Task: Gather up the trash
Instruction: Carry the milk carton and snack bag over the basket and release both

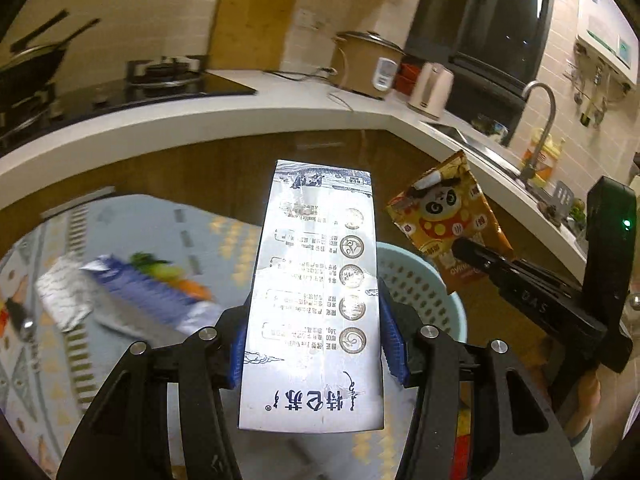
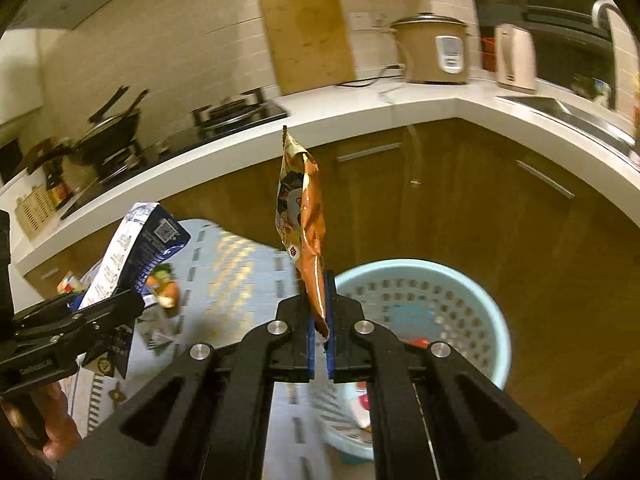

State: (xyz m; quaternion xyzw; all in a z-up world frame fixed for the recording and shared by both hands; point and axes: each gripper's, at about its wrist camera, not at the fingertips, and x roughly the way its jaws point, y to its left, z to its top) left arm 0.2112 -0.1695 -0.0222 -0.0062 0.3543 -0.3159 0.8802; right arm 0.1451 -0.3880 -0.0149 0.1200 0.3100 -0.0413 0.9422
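The left gripper (image 1: 316, 344) is clamped across a flattened white milk carton (image 1: 316, 288), its blue pads (image 1: 390, 340) pressing the carton's long edges; the carton's near end runs back between the arms, toward the camera. In the right wrist view the same carton (image 2: 132, 256) shows a dark blue face with a printed code, its lower part hidden behind the left gripper's black frame (image 2: 68, 332).

The right gripper (image 2: 319, 320) is pinched flat on the bottom of an orange snack wrapper (image 2: 304, 224), which stands up edge-on between the pads. From the left wrist the wrapper (image 1: 444, 216) shows a cartoon panda, with its lower corner covered by the black fingers (image 1: 480, 256).

Just beyond both grippers, a pale blue perforated basket (image 2: 460, 276) stands on the floor before the wooden cabinets (image 2: 480, 200); something red and white lies inside, too hidden by the gripper arms to identify. Left of it, on a patterned mat (image 1: 224, 240), more litter lies motion-blurred: a blue-and-silver carton (image 1: 140, 292) and green-and-orange scraps (image 1: 172, 272) that cannot be made out. A hand (image 2: 44, 420) is cut off at the right wrist picture's lower left edge.
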